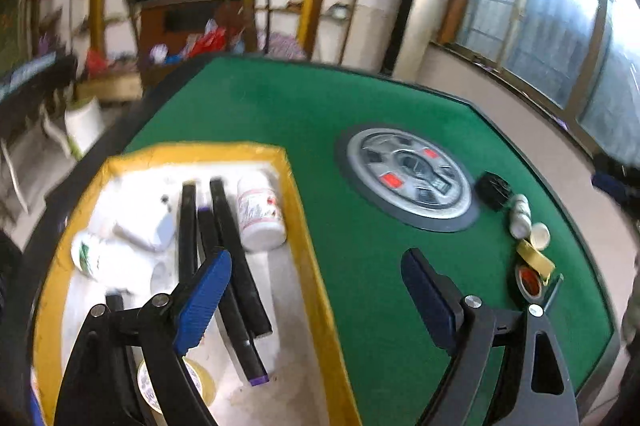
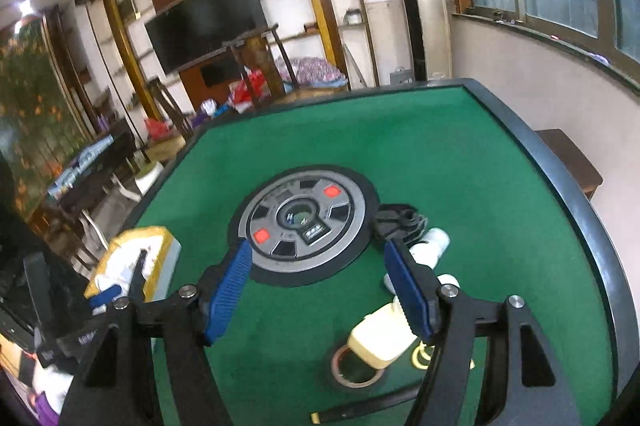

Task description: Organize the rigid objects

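Green worktop (image 2: 460, 161) | cream bottle (image 2: 380, 340) lies near right, light, rigid, slippery: grip mid-body | box (image 1: 298, 226) left holds sorted items | left tool (image 1: 316, 290) open, empty | right tool (image 2: 320, 290) open, empty

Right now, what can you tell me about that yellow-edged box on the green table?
The box is a shallow open tray, white inside with a yellow rim that looks like taped cardboard or foam. It sits flat near one edge of the table. Inside lie white bottles, some on their sides, long black sticks, one purple-tipped, and a roll of tape. The left tongs hang open above it, holding nothing.
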`<state>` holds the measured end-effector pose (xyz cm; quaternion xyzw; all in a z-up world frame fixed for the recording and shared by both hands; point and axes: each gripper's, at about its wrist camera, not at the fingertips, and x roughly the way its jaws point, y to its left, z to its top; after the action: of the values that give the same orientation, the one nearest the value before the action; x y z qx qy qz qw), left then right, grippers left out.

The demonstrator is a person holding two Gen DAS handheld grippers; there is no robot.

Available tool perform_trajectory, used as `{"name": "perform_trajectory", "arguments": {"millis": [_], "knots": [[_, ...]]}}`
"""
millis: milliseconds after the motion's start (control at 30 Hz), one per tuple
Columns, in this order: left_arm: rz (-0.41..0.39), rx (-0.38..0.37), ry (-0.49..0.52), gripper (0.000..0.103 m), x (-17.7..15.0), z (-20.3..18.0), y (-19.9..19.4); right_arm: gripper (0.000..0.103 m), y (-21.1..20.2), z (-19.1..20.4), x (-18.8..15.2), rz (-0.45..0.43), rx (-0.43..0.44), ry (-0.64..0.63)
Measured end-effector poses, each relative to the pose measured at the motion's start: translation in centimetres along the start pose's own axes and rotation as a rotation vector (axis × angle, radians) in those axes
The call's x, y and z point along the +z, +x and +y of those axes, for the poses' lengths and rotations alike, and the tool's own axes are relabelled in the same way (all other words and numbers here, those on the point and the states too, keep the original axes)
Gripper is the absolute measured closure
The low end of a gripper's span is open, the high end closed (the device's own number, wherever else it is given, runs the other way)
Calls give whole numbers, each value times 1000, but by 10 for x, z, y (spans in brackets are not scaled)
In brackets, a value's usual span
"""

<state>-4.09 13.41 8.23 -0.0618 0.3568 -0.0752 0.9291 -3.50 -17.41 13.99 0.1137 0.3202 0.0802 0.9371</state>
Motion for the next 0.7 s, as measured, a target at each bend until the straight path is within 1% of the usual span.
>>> {"name": "perform_trajectory", "arguments": {"millis": [33,100,133,200,267,333,400,433,467,500,567,633,700], "knots": [[-15,8,23,13,-1,-8,-2,35,-3,-8,1,-14,20,15],[-36,27,47,13,-1,-16,-4,31,-1,-17,2,-31,50,33],[-39,43,38,13,1,-15,-4,29,2,-26,4,-42,63,42],[-37,75,-2,13,8,-9,-5,29,12,-44,9,-64,70,52],[-90,169,-29,13,19,-6,-20,29,25,-62,14,-89,50,51],[-148,229,-29,13,33,-14,-41,29,39,-78,17,-104,16,53],[-199,273,-12,13,45,-29,-57,29,52,-95,18,-74,1,85],[-224,290,-3,13,51,-39,-63,29,58,-105,19,-44,15,115],[-251,300,1,13,57,-51,-69,29,61,-113,18,-27,36,148],[-269,303,-2,13,60,-59,-73,29,64,-121,16,-24,39,180],[-306,282,-31,13,60,-78,-80,29,71,-130,9,-4,14,227],[-318,246,-59,13,59,-92,-80,29,75,-129,4,11,18,227],[-327,241,-72,13,56,-103,-81,29,75,-122,2,10,5,197]]}}
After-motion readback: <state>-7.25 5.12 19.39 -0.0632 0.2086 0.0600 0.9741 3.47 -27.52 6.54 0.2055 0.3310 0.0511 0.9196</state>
